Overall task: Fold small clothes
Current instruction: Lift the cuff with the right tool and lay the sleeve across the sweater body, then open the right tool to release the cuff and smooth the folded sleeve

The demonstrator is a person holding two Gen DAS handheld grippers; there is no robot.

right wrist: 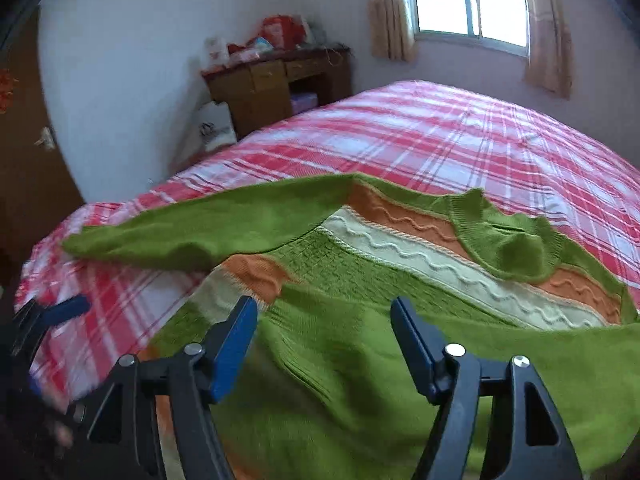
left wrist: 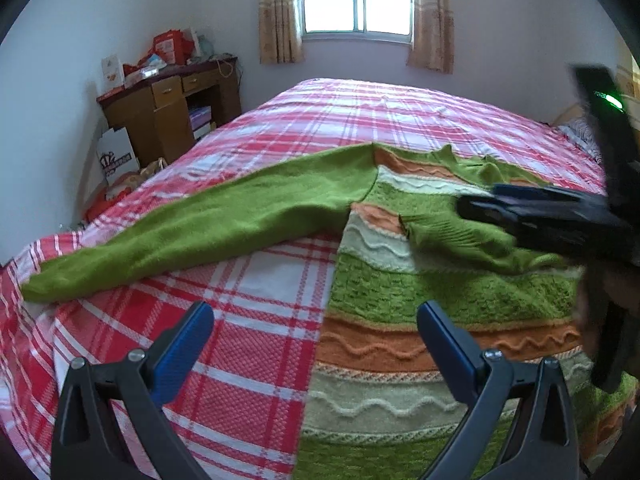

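- My left gripper (left wrist: 316, 344) hangs with its jaws wide apart and nothing between them, above the near left edge of the sweater (left wrist: 384, 292) where the knit meets the plaid bedspread (left wrist: 248, 276).
- My right gripper (right wrist: 324, 340) also stands with its jaws apart, pads pressing on nothing; the folded-over right sleeve (right wrist: 360, 380) lies loose under it, across the sweater's body.
- The sweater lies flat on the near half of the bed, collar (right wrist: 508, 248) toward the far side, its left sleeve (left wrist: 192, 232) stretched out to the left with the cuff close to the bed's left edge.
- Risk, as I judge it: the right sleeve sits slack and a little rumpled, so any drag from my right fingers as I pull away could tug it off the body again.
- The long left sleeve is limp and fuzzy; pinched only at the cuff it would likely sag and twist on the way over, landing crooked.
- The knit is thick and stretchy, so a pinch that goes too deep could catch the bedspread as well and lift both.
- The two grippers are near each other over the body; I think crossing them during the next fold could make them bump.
- Materials: soft green fuzzy sleeves, a ribbed collar, and a body banded in green, orange and cream with raised wavy cable ridges.
- The bedspread is a flat woven cloth in red, pink and white checks, with a fine waffle grain.
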